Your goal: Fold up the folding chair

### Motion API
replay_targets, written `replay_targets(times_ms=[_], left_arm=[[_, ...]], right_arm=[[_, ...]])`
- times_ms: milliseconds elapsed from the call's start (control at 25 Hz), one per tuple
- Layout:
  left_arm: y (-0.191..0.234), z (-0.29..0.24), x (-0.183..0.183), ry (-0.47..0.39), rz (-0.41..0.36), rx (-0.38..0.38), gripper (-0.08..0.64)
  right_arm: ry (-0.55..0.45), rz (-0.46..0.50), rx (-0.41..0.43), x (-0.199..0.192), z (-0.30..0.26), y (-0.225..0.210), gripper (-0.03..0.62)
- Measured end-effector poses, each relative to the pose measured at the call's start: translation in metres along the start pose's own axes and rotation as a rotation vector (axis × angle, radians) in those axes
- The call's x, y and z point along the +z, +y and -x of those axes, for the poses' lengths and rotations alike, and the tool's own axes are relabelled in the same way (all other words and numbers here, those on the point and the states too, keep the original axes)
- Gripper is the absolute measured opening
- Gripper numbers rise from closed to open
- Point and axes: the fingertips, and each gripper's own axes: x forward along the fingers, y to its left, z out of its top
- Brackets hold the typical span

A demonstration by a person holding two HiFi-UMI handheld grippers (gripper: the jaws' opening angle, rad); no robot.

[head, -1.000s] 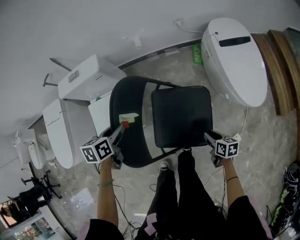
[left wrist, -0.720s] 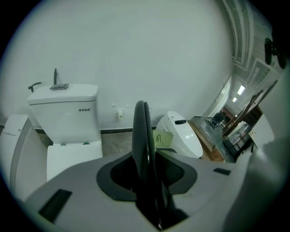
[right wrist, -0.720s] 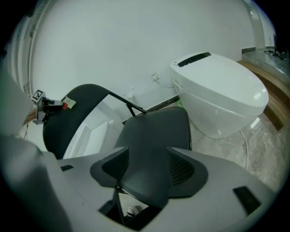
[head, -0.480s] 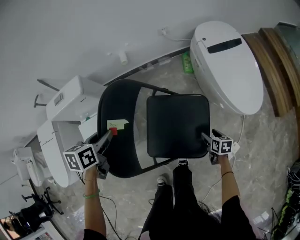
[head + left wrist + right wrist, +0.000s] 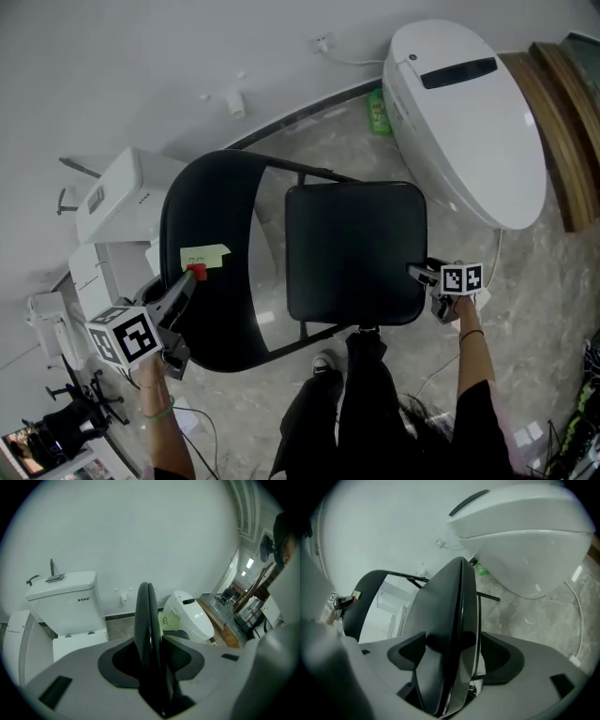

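Head view is looking steeply down on a black folding chair [image 5: 352, 281] that is standing opened out on a marbled floor [image 5: 319, 141] between white toilets. At far left, a boxy white toilet [image 5: 112, 192] is sitting against the wall. Just right of it, the left tongs [image 5: 192, 278], carrying a marker cube [image 5: 124, 335], are reaching to the lower left rim of the chair's curved backrest [image 5: 211, 206], beside a yellow sticky note [image 5: 204, 255] stuck on it. The left gripper view is showing the backrest's thin edge running upright between the pads, which are pinching it from both sides. In the middle, the square seat [image 5: 356, 225] is lying flat, with the person's legs [image 5: 375, 403] in dark trousers standing just below it. The right tongs [image 5: 420, 273] are meeting the seat's lower right corner. The right gripper view is showing the seat's edge and a thin frame tube standing between the jaws, which have just been spreading and are gaping wide, not pressing on it. At far right, a large rounded toilet [image 5: 469, 122] is resting with its lid down.
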Motion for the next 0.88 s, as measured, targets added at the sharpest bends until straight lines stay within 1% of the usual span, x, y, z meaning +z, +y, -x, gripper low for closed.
replay_targets(times_ms=[80, 120, 240, 360, 440, 520, 600, 720, 880], left_arm=[[0.000, 0.000, 0.000, -0.001, -0.002, 0.001, 0.132], [0.000, -0.001, 0.000, 0.000, -0.004, 0.003, 0.132], [0.000, -0.002, -0.001, 0.007, -0.013, 0.015, 0.135], [-0.003, -0.001, 0.000, 0.012, -0.007, 0.004, 0.135], [-0.001, -0.002, 0.000, 0.003, -0.004, -0.007, 0.135], [0.002, -0.002, -0.001, 0.008, -0.019, 0.015, 0.135], [0.004, -0.003, -0.002, 0.020, -0.037, 0.042, 0.140], [0.001, -0.003, -0.003, 0.022, -0.024, 0.020, 0.141], [-0.021, 0.007, 0.010, 0.020, -0.044, -0.008, 0.140]], right_arm=[[0.030, 0.026, 0.030, -0.001, -0.007, -0.002, 0.347], [0.043, 0.020, 0.055, -0.001, -0.008, -0.003, 0.347], [0.067, -0.042, 0.160, -0.002, -0.012, 0.001, 0.347], [0.058, -0.049, 0.247, 0.000, -0.018, 0.007, 0.346], [0.028, -0.077, 0.274, 0.004, -0.020, 0.009, 0.345], [-0.019, -0.139, 0.267, 0.008, -0.022, 0.008, 0.345], [-0.058, -0.165, 0.228, 0.009, -0.022, 0.005, 0.344], [-0.060, -0.164, 0.173, 0.006, -0.017, 0.006, 0.344], [-0.054, -0.168, 0.143, 0.003, -0.007, 0.024, 0.344]])
